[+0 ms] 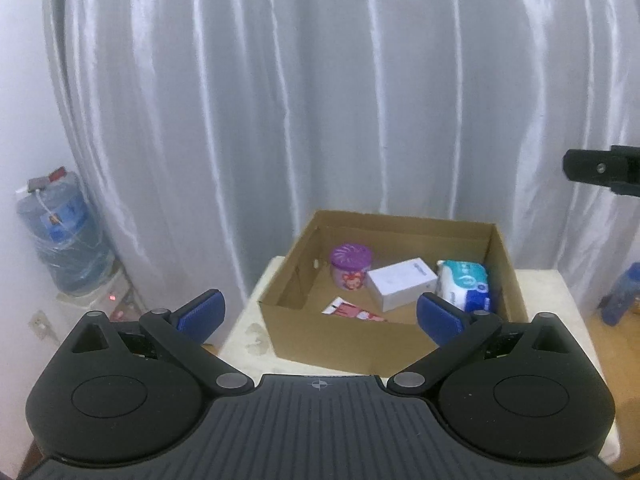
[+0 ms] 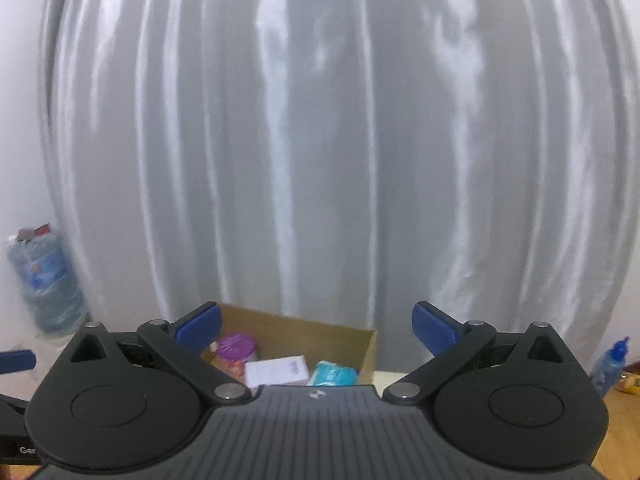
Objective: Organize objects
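Observation:
An open cardboard box (image 1: 352,344) stands on a pale table (image 1: 248,332). Inside it are a purple-lidded round jar (image 1: 350,269), a white carton (image 1: 402,283), a blue and white tissue pack (image 1: 464,283) and a flat red and white packet (image 1: 354,311). My left gripper (image 1: 320,314) is open and empty, held above and in front of the box. My right gripper (image 2: 316,326) is open and empty, higher up; the box (image 2: 368,354), jar (image 2: 236,348), carton (image 2: 278,370) and tissue pack (image 2: 333,374) show low between its fingers. Part of the right gripper (image 1: 604,170) shows at the left view's right edge.
A grey curtain (image 1: 320,100) hangs behind the table. A water dispenser with a blue bottle (image 1: 64,236) stands at the left. A blue bottle (image 2: 610,364) stands on the wooden surface at the right, also seen in the left wrist view (image 1: 624,296).

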Demonstrator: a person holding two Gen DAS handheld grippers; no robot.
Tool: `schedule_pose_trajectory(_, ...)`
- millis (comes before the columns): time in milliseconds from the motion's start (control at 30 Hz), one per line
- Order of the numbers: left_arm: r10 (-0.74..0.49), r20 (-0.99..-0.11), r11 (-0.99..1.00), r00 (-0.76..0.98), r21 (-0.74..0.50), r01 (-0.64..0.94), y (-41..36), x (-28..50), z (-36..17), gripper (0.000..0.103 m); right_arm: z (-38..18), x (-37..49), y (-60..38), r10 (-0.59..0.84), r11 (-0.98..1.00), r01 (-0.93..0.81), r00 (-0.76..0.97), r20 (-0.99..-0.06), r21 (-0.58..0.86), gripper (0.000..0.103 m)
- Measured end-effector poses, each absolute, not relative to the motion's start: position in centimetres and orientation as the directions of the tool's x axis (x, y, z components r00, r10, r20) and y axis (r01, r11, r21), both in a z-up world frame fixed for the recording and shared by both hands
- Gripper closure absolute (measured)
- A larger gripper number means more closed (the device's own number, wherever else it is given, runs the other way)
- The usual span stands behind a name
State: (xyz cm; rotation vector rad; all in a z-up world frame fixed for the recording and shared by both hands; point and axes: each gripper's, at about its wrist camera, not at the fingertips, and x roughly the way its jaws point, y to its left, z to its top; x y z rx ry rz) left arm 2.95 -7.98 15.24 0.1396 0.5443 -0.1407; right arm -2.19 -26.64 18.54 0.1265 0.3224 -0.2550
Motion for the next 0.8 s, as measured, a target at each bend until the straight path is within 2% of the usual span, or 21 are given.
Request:
schedule_pose_trajectory(67,-0.12,-0.537,0.978,0.835,0.08,0.192,-8.0,3.2,15.1,0.0,18.5,-2.8,-27.1,-0.223,0.955,0.274,0.918,-0.329,0.115,0.0)
schedule_pose_trajectory(267,-0.17,-0.564,0.974,0.808,0.029,0.225,-7.9,4.3,14.8,0.0,16.9,-2.0,-27.8,-0.218,0.938,0.318,0.852,-0.475,0.139,0.0)
schedule_pose_trajectory(433,-0.154,-0.589,0.973,0.793,0.048,0.225,-8.3,5.7,14.1,0.0,15.2,-0.7,-27.2,-0.198,0.929,0.333,0.814,-0.545,0.16,0.0)
schedule_pose_trajectory(800,-0.146,-0.61,0.978,0.779,0.029,0.207,-7.6,6.8,13.5,0.0,15.0,0.5,-25.5,-0.174,0.937,0.313,0.805,-0.568,0.157,0.0)
